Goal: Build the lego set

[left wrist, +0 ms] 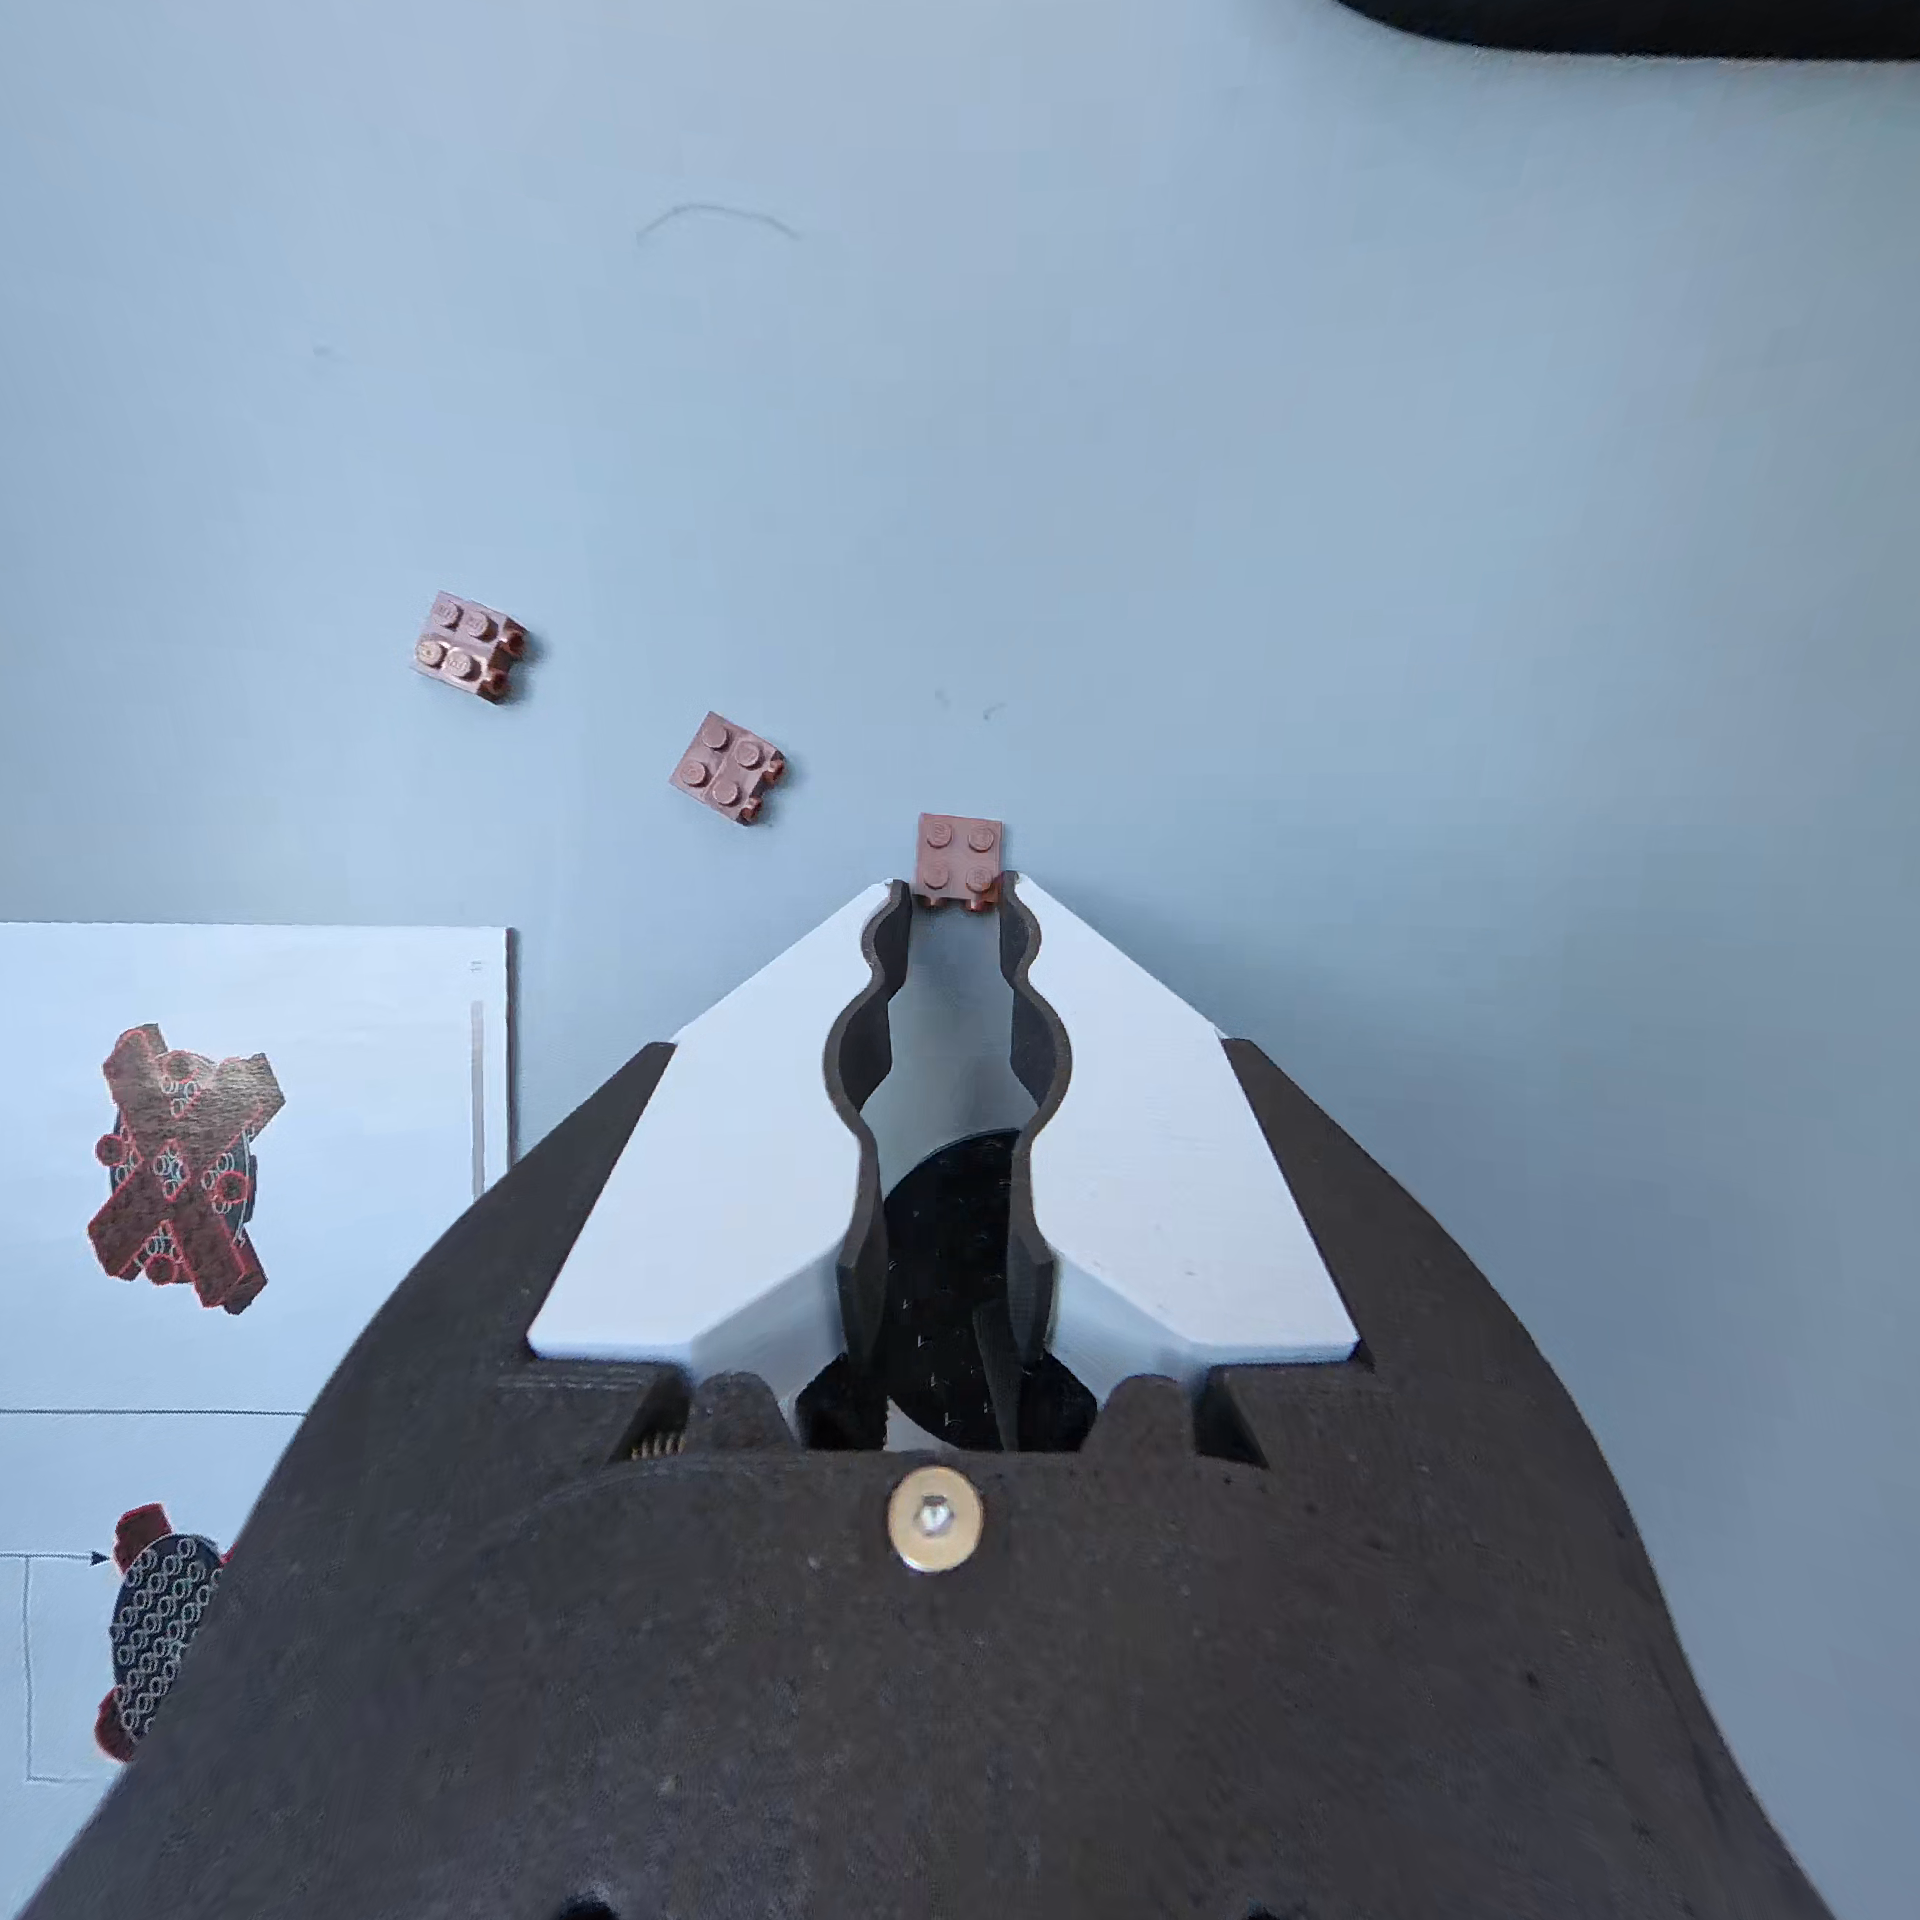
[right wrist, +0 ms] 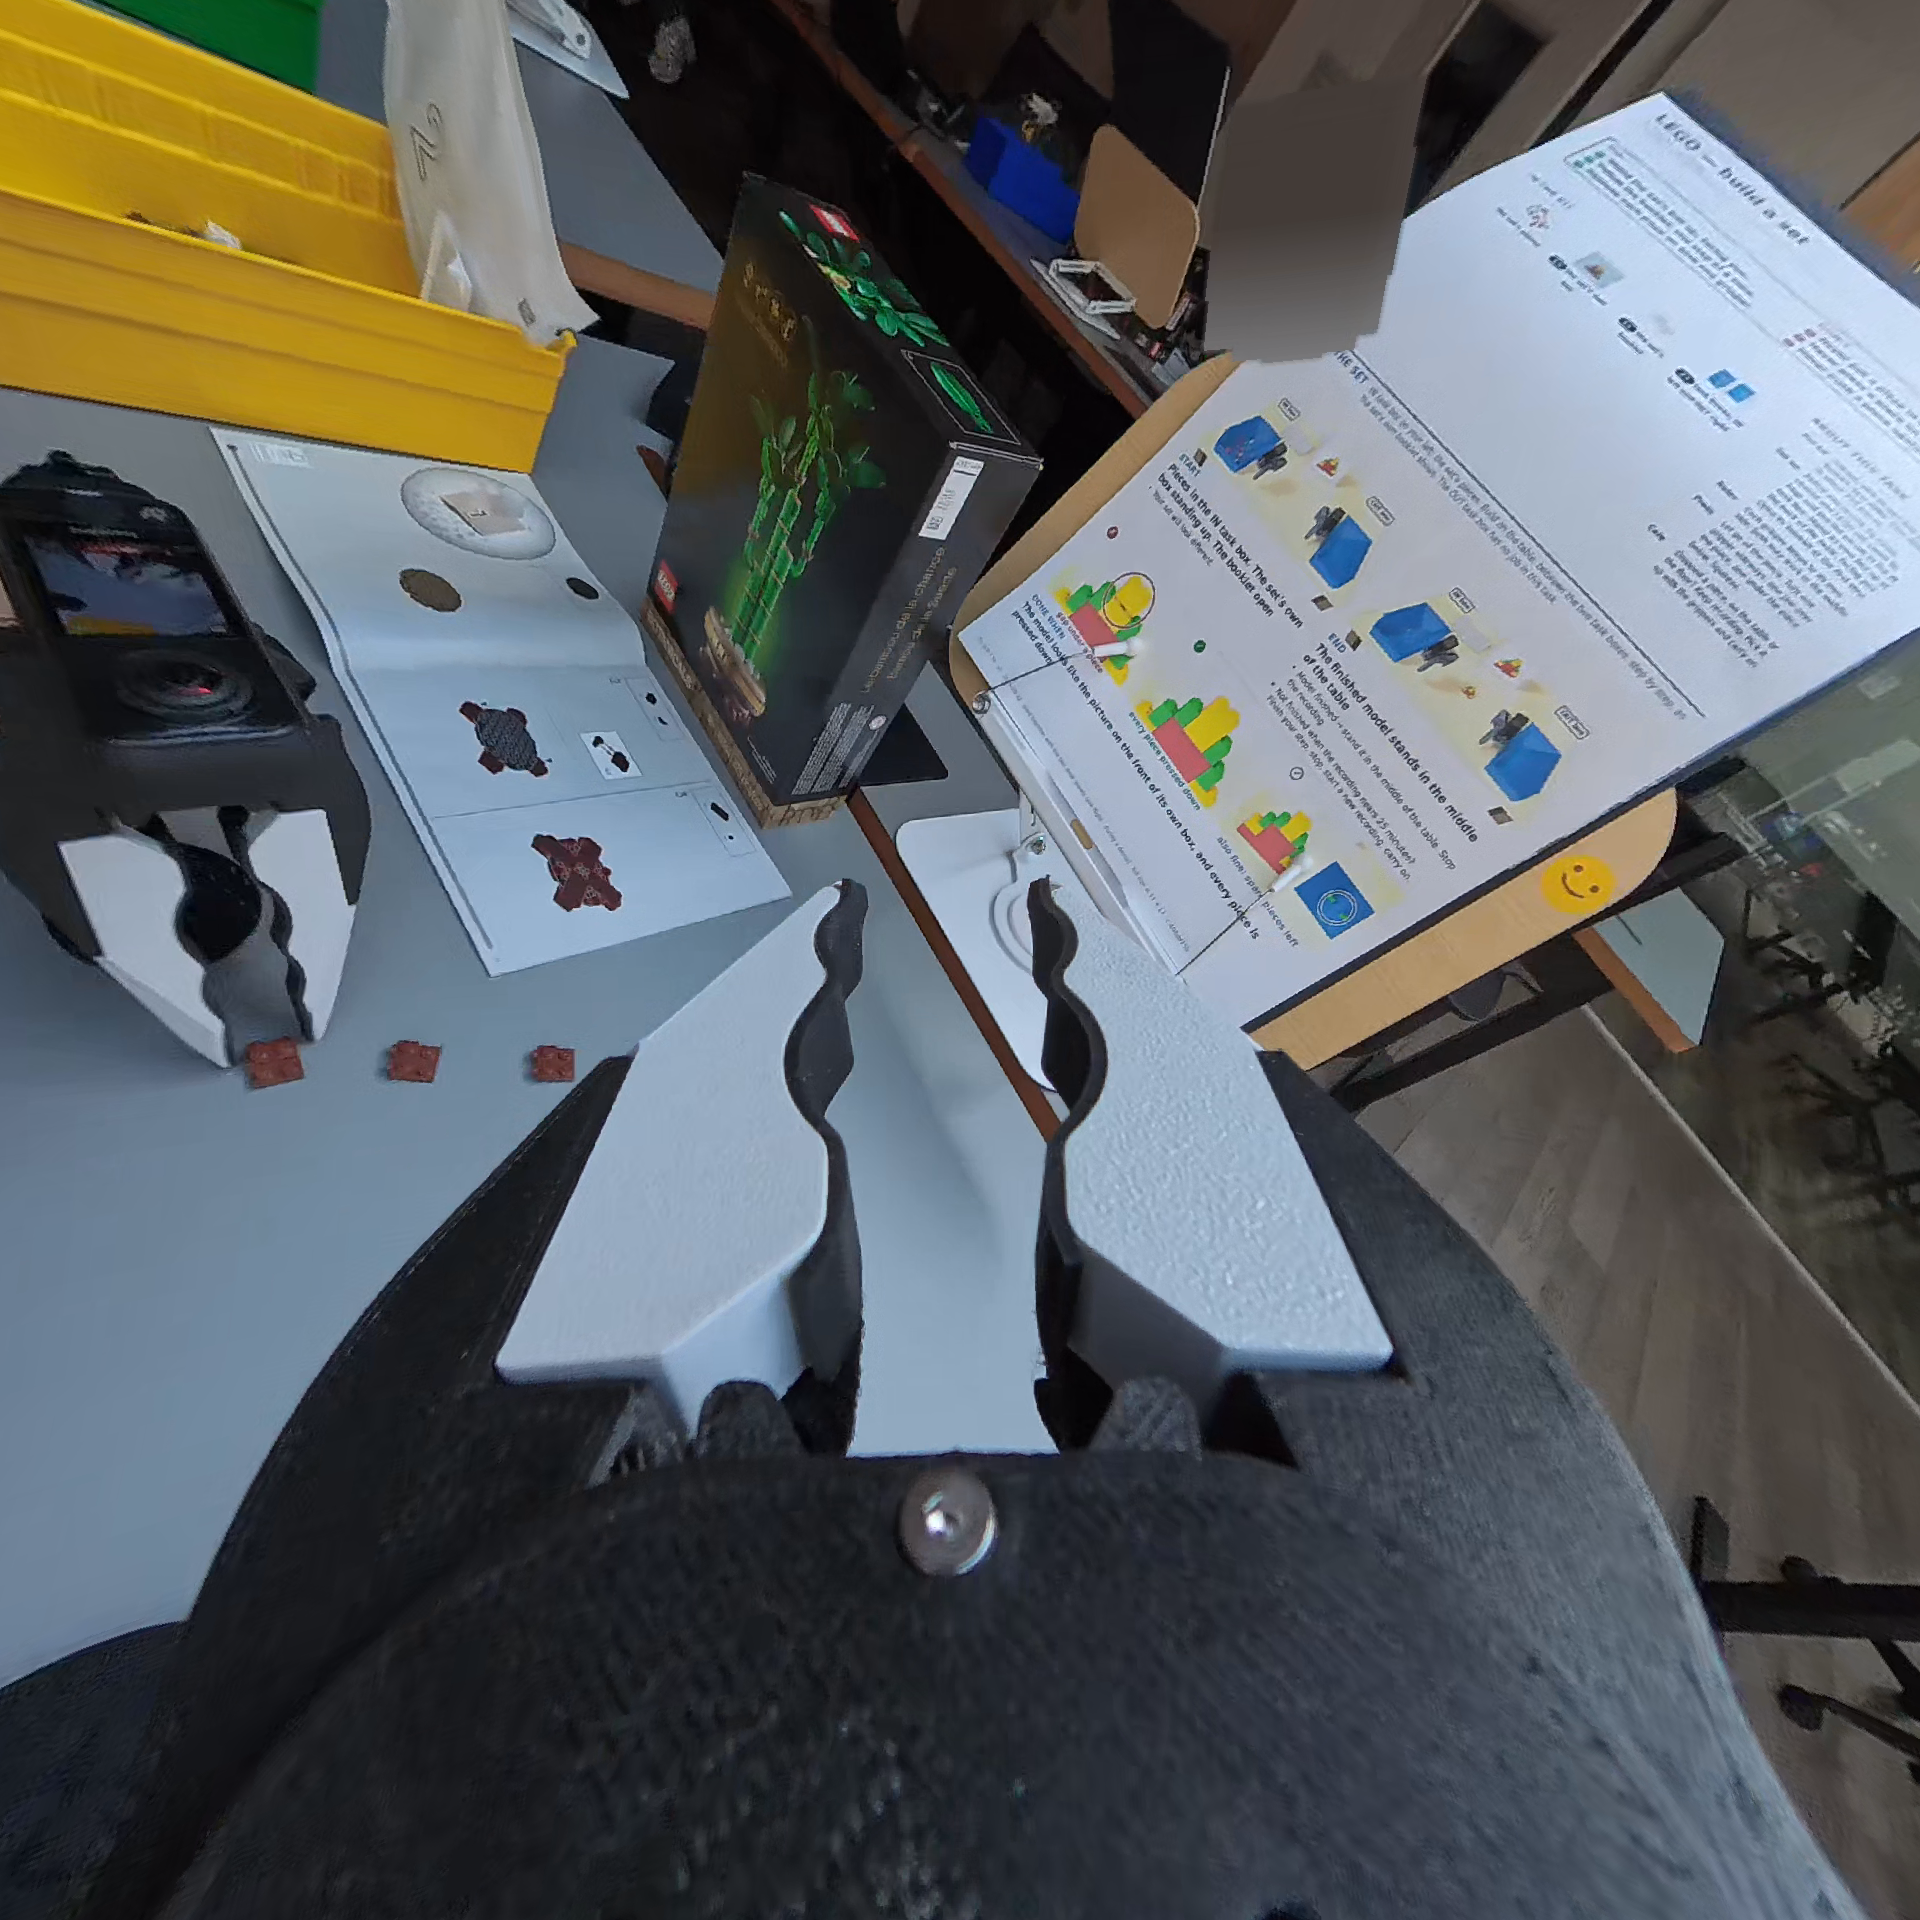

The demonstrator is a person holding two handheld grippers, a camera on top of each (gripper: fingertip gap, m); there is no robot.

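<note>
Left gripper [left wrist: 956, 896] — pointed down at the grey table [left wrist: 1351, 520], jaws a brick's width apart, tips at either side of the near edge of a reddish-brown 2x2 plate [left wrist: 961, 860]; whether they actually clamp it cannot be told. Off to its left, the open instruction booklet [left wrist: 249, 1164]. Ahead-left, well apart from the tips, two more brown 2x2 pieces: the farther one [left wrist: 470, 646], then the nearer one [left wrist: 727, 769].

Right gripper [right wrist: 945, 894] — raised over the table edge, jaws parted, nothing between them. To its left, the left gripper [right wrist: 265, 1023] with the three brown pieces in a row beside it. Ahead-left, yellow bins [right wrist: 208, 260] and the booklet [right wrist: 499, 665]. Straight ahead, the upright black set box [right wrist: 831, 520]. Ahead-right, a propped printed instruction sheet [right wrist: 1455, 582].
</note>
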